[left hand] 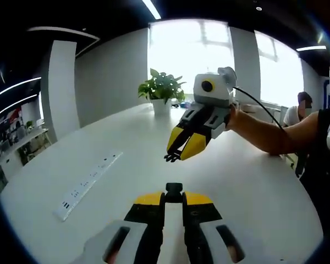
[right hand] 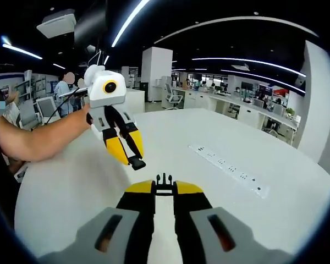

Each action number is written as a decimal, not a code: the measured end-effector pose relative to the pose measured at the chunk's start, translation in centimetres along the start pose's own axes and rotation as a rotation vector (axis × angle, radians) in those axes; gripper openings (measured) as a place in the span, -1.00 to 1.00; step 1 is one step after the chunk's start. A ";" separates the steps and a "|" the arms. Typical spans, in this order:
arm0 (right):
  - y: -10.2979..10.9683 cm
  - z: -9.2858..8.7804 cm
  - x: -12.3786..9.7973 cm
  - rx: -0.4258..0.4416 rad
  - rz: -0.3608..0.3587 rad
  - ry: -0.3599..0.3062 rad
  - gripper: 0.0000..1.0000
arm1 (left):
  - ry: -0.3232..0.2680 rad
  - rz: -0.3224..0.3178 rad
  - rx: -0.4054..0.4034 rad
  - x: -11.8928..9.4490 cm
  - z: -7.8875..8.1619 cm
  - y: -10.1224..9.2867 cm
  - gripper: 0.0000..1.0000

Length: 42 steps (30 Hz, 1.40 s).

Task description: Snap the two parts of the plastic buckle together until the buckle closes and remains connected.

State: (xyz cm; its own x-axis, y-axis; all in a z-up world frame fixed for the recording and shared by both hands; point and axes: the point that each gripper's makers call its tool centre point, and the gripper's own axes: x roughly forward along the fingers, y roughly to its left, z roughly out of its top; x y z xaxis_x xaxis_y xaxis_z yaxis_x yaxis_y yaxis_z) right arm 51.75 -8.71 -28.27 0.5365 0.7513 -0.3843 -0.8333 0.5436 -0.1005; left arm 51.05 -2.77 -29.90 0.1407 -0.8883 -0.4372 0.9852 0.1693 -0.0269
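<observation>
My left gripper (left hand: pixel 174 197) rises from the bottom of the left gripper view, shut on a black buckle part (left hand: pixel 174 190) that pokes out past its yellow tips. Opposite it, above the white table (left hand: pixel 247 187), my right gripper (left hand: pixel 179 154) points down and left, shut on the other black buckle part (left hand: pixel 172 157). From the right gripper view, my right gripper (right hand: pixel 164 190) pinches the pronged buckle part (right hand: pixel 164 180). The left gripper (right hand: pixel 133 157) hangs above and left of it with its blocky buckle part (right hand: pixel 136 162). A gap separates the two parts.
A white power strip (left hand: pixel 88 184) (right hand: pixel 228 168) lies flat on the table. A potted plant (left hand: pixel 162 91) stands at the table's far end. A person's bare forearm (left hand: pixel 269 132) (right hand: pixel 38 137) reaches in behind each gripper. Office desks and chairs (right hand: pixel 247 110) fill the background.
</observation>
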 end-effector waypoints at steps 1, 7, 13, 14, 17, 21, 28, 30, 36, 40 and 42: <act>0.1 0.0 0.0 0.004 0.003 -0.001 -0.78 | -0.002 0.000 -0.002 0.0 0.0 0.0 -0.80; 0.8 -1.1 -0.2 0.012 0.015 0.005 -0.78 | 0.007 -0.010 0.001 0.0 -0.3 -0.6 -0.81; 1.1 -0.8 -0.5 0.013 0.009 -0.005 -0.78 | 0.019 -0.009 -0.005 0.1 -0.8 -1.0 -0.80; 1.2 -0.7 -0.5 0.013 0.012 -0.007 -0.78 | 0.019 -0.009 -0.006 0.1 -0.9 -1.1 -0.80; 1.4 -0.7 -0.3 0.006 0.015 -0.003 -0.78 | 0.020 -0.007 -0.007 0.1 -1.1 -1.2 -0.80; 1.6 -0.9 -0.1 0.003 0.019 0.004 -0.78 | 0.019 -0.004 -0.006 0.0 -1.2 -1.2 -0.80; 2.5 -1.2 0.0 -0.006 0.022 0.014 -0.78 | 0.019 -0.009 -0.015 -0.1 -1.5 -1.7 -0.80; 2.5 -1.2 -0.1 -0.004 0.022 0.012 -0.78 | 0.018 -0.009 -0.015 -0.1 -1.6 -1.9 -0.80; 2.9 -1.4 -0.1 0.000 0.029 0.011 -0.78 | 0.018 -0.015 -0.016 0.0 -1.7 -2.6 -0.80; 3.3 -1.6 -0.1 -0.001 0.034 0.016 -0.78 | 0.016 -0.018 -0.016 0.0 -1.6 -2.7 -0.80; 3.3 -1.7 -0.2 -0.004 0.034 0.020 -0.78 | 0.020 -0.014 -0.020 0.0 -1.8 -2.6 -0.80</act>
State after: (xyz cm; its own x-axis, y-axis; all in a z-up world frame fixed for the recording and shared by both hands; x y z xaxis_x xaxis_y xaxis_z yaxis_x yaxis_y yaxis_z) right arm 48.67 -7.67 -30.11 0.5055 0.7616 -0.4056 -0.8514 0.5165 -0.0913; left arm 48.28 -2.47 -31.42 0.1244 -0.8818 -0.4549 0.9850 0.1651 -0.0508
